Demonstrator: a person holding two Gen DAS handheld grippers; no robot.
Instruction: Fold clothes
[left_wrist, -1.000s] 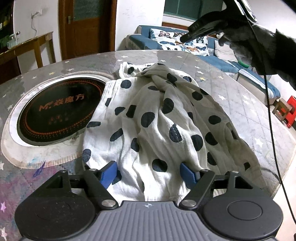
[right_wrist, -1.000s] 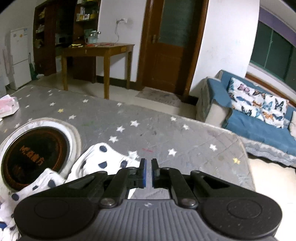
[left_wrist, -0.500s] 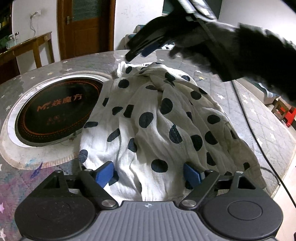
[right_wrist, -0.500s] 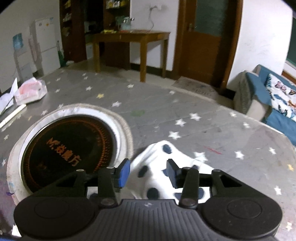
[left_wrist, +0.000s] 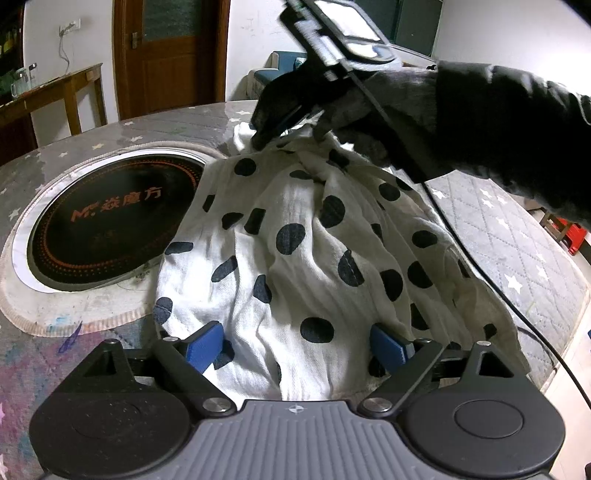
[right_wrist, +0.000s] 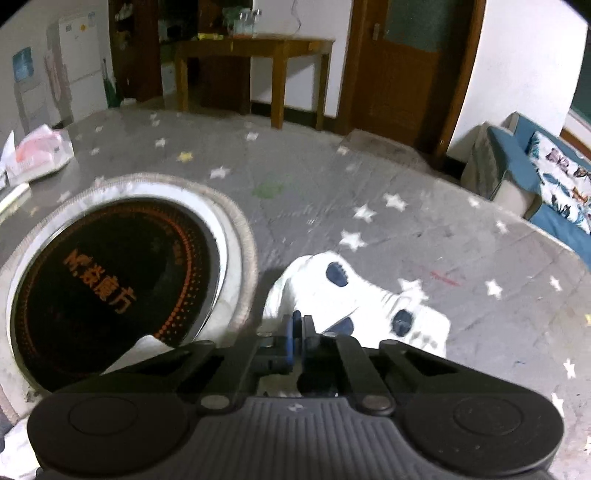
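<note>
- On the round table (left_wrist: 524, 229), left wrist view: white garment with dark polka dots (left_wrist: 295, 251) lies crumpled on the grey star-print quilted cover, its left edge overlapping the rim of the round black induction cooktop (left_wrist: 107, 218) set into the tabletop.
- Left gripper (left_wrist: 297, 345): jaws stand wide and have just been opening further; blue pads sit either side of the garment's near hem, fabric between them but not pressed.
- Same view, far end of garment: right gripper (left_wrist: 264, 138), held by a gloved hand (left_wrist: 369, 107) in a dark sleeve, has its tip down on the bunched cloth. Black cable trails from it across the fabric.
- Right wrist view: right gripper (right_wrist: 298, 326) jaws are together, having just been closing; blue pads meet at the garment's (right_wrist: 354, 295) far edge. Whether cloth is pinched between them I cannot tell; picture is slightly blurred.
- Same view: cooktop (right_wrist: 110, 288) to the left of the garment; table (right_wrist: 406, 192) beyond, then a wooden side table (right_wrist: 255, 55), door and blue sofa (right_wrist: 517, 158).
</note>
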